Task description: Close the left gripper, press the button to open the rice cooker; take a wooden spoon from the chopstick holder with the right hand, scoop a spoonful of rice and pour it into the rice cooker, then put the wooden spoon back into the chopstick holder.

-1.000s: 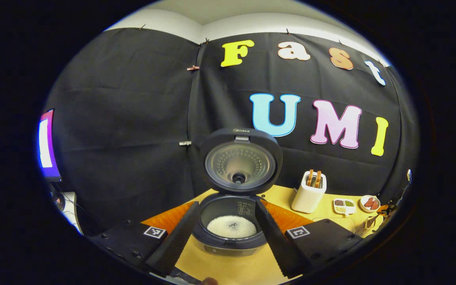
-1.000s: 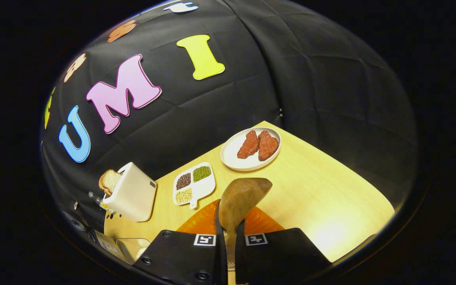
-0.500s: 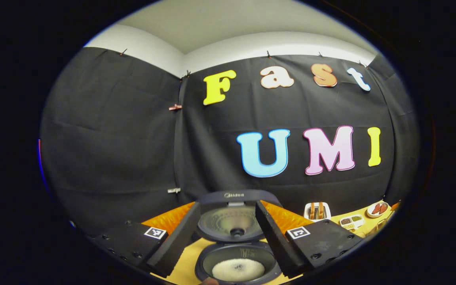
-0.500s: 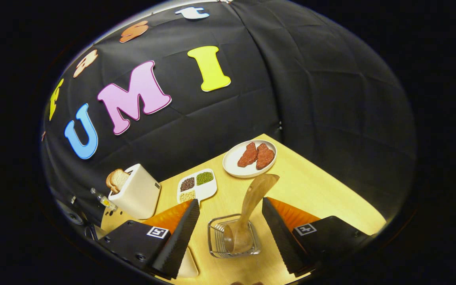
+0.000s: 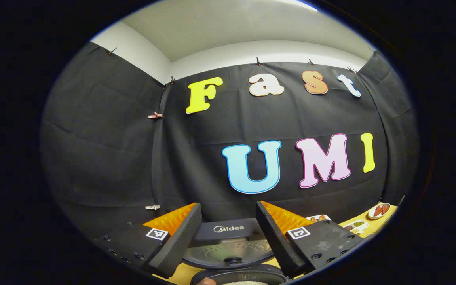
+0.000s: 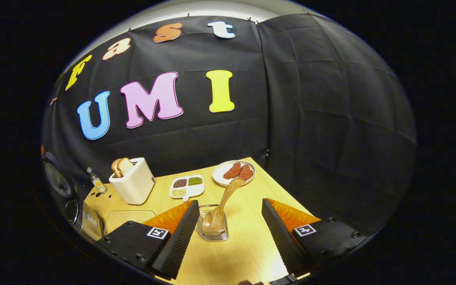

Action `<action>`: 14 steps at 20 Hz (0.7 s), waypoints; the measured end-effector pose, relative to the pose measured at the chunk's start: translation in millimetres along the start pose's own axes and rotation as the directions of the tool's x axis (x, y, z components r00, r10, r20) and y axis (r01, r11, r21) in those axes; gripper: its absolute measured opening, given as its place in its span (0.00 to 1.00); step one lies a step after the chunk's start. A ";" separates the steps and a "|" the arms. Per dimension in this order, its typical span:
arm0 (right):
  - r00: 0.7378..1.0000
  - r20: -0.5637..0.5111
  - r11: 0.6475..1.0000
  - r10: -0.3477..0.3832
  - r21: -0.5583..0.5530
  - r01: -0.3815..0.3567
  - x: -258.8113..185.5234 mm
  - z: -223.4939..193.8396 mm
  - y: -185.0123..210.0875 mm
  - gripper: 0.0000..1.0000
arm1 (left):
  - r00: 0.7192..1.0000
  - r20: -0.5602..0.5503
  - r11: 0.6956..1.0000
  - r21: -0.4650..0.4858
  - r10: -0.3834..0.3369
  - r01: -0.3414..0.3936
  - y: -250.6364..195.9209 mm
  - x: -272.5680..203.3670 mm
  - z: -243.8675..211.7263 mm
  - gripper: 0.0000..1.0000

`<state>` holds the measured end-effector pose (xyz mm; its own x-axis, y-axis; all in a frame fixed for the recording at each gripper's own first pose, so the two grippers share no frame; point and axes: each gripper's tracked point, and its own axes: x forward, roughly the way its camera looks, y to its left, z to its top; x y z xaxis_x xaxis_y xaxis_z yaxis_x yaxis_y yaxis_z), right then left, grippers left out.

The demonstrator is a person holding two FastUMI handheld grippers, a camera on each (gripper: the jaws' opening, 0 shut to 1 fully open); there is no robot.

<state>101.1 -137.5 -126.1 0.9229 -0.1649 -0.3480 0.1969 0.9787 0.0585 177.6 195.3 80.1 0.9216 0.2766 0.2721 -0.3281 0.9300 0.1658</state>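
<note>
Step in hand, as judged: the spoon is already set back in its holder, so what remains is clearing the right claw away. Best done by drawing straight back and up along the fingers' own line, keeping them spread so neither one clips the handle and tips the holder.

Right claw [image 6: 228, 233]: fingers wide apart, holding nothing.

Wooden spoon [image 6: 222, 206]: stands in the chopstick holder [image 6: 212, 229], bowl end down inside, handle leaning up and away toward the desk's far edge. It lies between the two fingers, closer to the left one in this view, touching neither as far as can be told.

Chopstick holder: clear, sits on the desk [image 6: 251, 253] near its front, just ahead of the right claw.

Left claw [image 5: 228, 241]: fingers wide apart, empty, pointing over the cooker toward the booth wall.

Rice cooker [image 5: 228, 253]: lid up; the lid's inner face lies between and beyond the left fingers, with the pot's rim just below it at the bottom of the view. The pot's contents are barely in sight.

Other desk items, right gripper view: toaster [image 6: 133, 186] with bread, toward the far left; divided dish [image 6: 186, 187] of grains beside it; plate [image 6: 234, 173] with two red pieces at the far corner.
</note>
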 end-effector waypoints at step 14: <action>0.999 -0.027 0.999 0.041 -0.024 -0.042 -11.6 -17.7 36.3 0.99 | 0.973 -0.230 1.000 -0.021 -0.011 0.006 -18.1 -15.4 -32.3 0.98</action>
<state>91.7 -97.9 -136.4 0.9210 -0.1213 -0.3702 0.1502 0.9874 0.0502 176.0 182.0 42.4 0.9481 0.3149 0.0450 -0.3181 0.9366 0.1471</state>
